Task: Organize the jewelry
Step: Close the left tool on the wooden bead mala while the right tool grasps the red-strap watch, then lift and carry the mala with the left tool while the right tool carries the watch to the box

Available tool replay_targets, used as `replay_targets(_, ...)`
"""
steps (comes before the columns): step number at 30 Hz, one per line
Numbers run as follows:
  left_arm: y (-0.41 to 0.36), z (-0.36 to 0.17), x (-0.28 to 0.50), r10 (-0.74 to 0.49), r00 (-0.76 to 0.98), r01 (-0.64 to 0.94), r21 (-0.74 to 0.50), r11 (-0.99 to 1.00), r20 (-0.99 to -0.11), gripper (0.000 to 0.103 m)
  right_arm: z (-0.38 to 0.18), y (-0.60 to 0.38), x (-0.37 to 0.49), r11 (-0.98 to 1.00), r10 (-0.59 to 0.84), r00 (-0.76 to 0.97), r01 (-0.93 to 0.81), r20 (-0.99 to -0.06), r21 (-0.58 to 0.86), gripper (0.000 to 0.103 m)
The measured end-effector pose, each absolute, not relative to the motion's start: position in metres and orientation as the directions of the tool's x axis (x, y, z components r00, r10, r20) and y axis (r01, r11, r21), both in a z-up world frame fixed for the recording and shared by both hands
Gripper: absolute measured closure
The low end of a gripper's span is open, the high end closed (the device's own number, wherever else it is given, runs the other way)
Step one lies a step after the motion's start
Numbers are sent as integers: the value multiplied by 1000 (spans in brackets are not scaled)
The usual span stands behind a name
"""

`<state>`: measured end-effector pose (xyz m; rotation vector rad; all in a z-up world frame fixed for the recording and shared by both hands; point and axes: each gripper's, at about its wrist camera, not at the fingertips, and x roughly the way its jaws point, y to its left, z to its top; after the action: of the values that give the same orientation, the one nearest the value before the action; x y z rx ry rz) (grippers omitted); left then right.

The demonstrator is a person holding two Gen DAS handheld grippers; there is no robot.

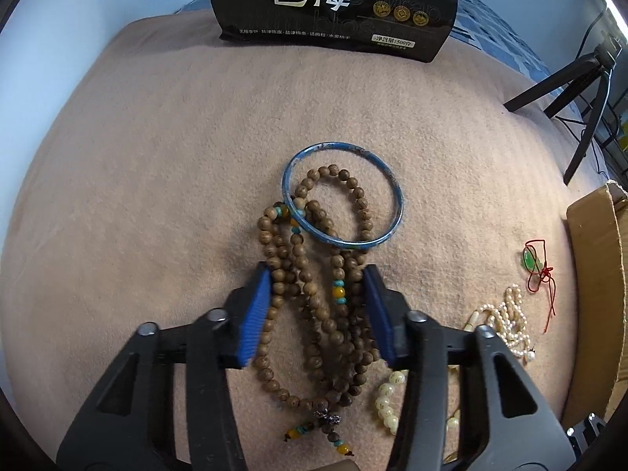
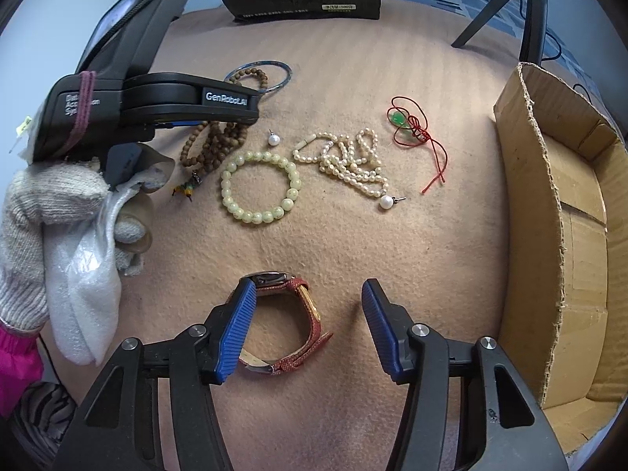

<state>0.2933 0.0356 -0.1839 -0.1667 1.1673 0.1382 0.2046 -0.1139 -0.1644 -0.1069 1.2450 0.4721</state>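
A long brown wooden bead strand (image 1: 314, 314) lies on the tan cloth between the open fingers of my left gripper (image 1: 318, 274); a blue bangle (image 1: 394, 192) lies over its far end. The strand (image 2: 214, 145) and bangle (image 2: 285, 74) also show in the right wrist view, under the left gripper's body. My right gripper (image 2: 306, 290) is open low over a red-strapped watch (image 2: 302, 314), which sits by its left finger. A pale green bead bracelet (image 2: 292, 174), a pearl strand (image 2: 353, 161), two loose pearl studs (image 2: 273, 140) and a green pendant on red cord (image 2: 398, 118) lie beyond.
An open cardboard box (image 2: 549, 212) stands at the right edge of the cloth. A black snack bag (image 1: 333, 4) stands at the far edge. A black tripod (image 2: 530, 11) is at the far right. A gloved hand (image 2: 51, 204) holds the left gripper.
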Motion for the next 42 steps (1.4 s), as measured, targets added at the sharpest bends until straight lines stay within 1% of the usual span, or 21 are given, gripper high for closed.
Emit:
replay_targets(1, 37, -184, 293, 9, 387, -192, -71, 979, -922, 67, -165, -113, 206, 899, 287, 236, -402, -928, 176, 48)
replay_targets(2, 38, -183, 292, -2, 386, -190, -82, 978, -923, 70, -166, -112, 206, 898, 290, 233, -401, -928, 180, 49)
replay_targets(4, 44, -182, 289, -24, 384, -186, -103, 977, -923, 78, -167, -113, 205, 896, 305, 218, -395, -927, 202, 55)
replay_targets(8, 49, -181, 286, -55, 383, -184, -135, 974, -922, 80, -170, -118, 208, 898, 325, 200, -373, -924, 235, 57)
replay_targets(10, 50, -180, 286, -60, 381, -183, -140, 973, -922, 86, -171, -120, 208, 898, 335, 190, -360, -923, 252, 57)
replay_targets(11, 51, -180, 285, -64, 381, -185, -144, 972, -922, 86, -172, -122, 208, 899, 340, 183, -353, -923, 261, 58)
replay_targets(12, 52, -180, 283, -67, 381, -185, -147, 972, -922, 86, -173, -123, 208, 899, 342, 178, -348, -923, 266, 62)
replay_targets(13, 53, -179, 281, -69, 381, -185, -149, 971, -922, 86, -174, -123, 208, 899, 344, 171, -344, -923, 271, 63)
replay_targets(17, 53, -178, 275, -81, 379, -181, -160, 970, -922, 86, -177, -125, 202, 902, 341, 157, -331, -927, 276, 63)
replay_targets(18, 54, -179, 274, -84, 378, -182, -163, 970, -922, 86, -179, -124, 206, 904, 336, 157, -332, -929, 271, 64)
replay_targets(20, 53, -178, 271, -85, 372, -178, -161, 971, -924, 87, -179, -124, 204, 907, 323, 154, -334, -934, 258, 74)
replay_targets(21, 52, -178, 270, -79, 368, -173, -151, 973, -927, 87, -180, -124, 204, 907, 322, 150, -331, -935, 260, 82)
replay_targets(22, 51, -178, 269, -73, 365, -168, -143, 975, -928, 87, -182, -124, 205, 909, 319, 148, -326, -936, 258, 86)
replay_targets(25, 50, -175, 261, -76, 358, -156, -140, 978, -930, 89, -180, -123, 205, 911, 320, 159, -324, -934, 257, 89)
replay_targets(28, 53, -171, 254, -98, 354, -156, -162, 974, -930, 92, -175, -124, 207, 910, 329, 173, -320, -928, 263, 91)
replay_targets(39, 66, -140, 221, -147, 380, -149, -217, 965, -913, 92, -145, -134, 184, 917, 319, 258, -328, -912, 228, 91)
replay_targets(40, 66, -137, 218, -149, 385, -150, -221, 964, -911, 99, -139, -134, 177, 917, 318, 268, -331, -909, 224, 91)
replay_targets(42, 67, -125, 214, -143, 408, -148, -220, 964, -901, 99, -131, -137, 172, 916, 320, 285, -335, -904, 219, 91)
